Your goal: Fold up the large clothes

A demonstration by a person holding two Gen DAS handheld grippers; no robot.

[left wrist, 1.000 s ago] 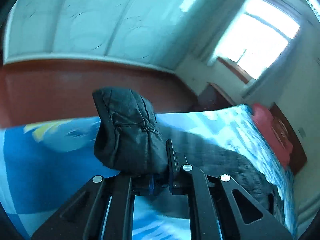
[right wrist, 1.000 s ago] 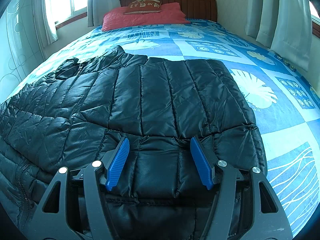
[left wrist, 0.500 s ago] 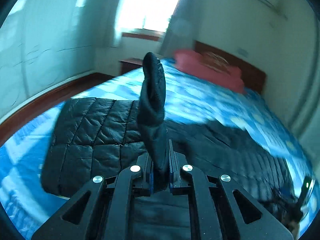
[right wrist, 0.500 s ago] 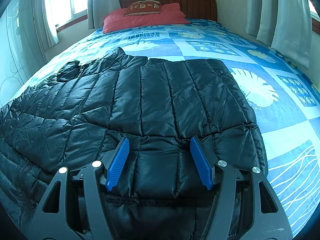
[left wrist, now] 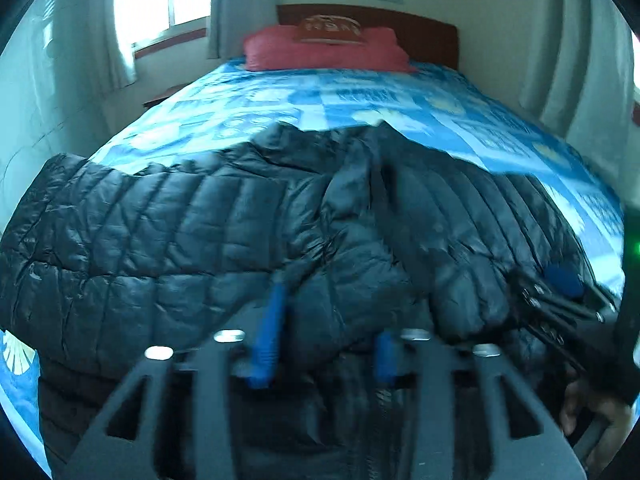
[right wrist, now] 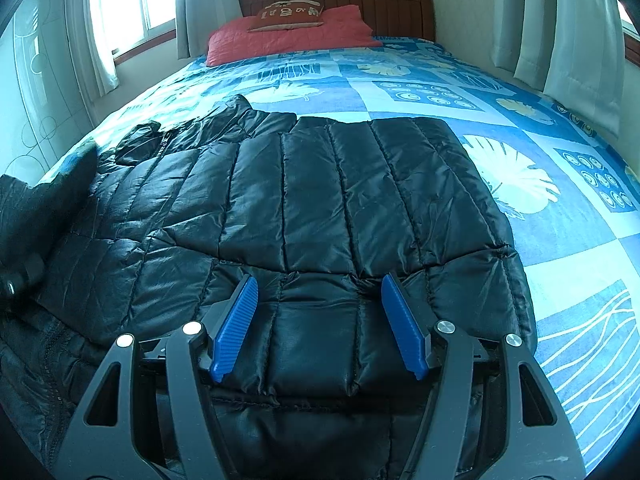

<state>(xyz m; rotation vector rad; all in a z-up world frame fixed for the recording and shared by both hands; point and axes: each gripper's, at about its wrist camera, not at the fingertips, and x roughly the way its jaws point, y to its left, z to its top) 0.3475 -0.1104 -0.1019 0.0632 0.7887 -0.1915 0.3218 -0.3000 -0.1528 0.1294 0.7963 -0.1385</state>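
Bed (right wrist: 560, 240) blue-patterned — black jacket (right wrist: 320, 200) spread flat, curtained window (right wrist: 132, 4) left.

The black quilted puffer jacket (right wrist: 320, 208) lies spread flat on the blue patterned bedspread (right wrist: 560, 240), collar toward the headboard. One sleeve (left wrist: 360, 216) is folded across the body, its fabric rumpled.
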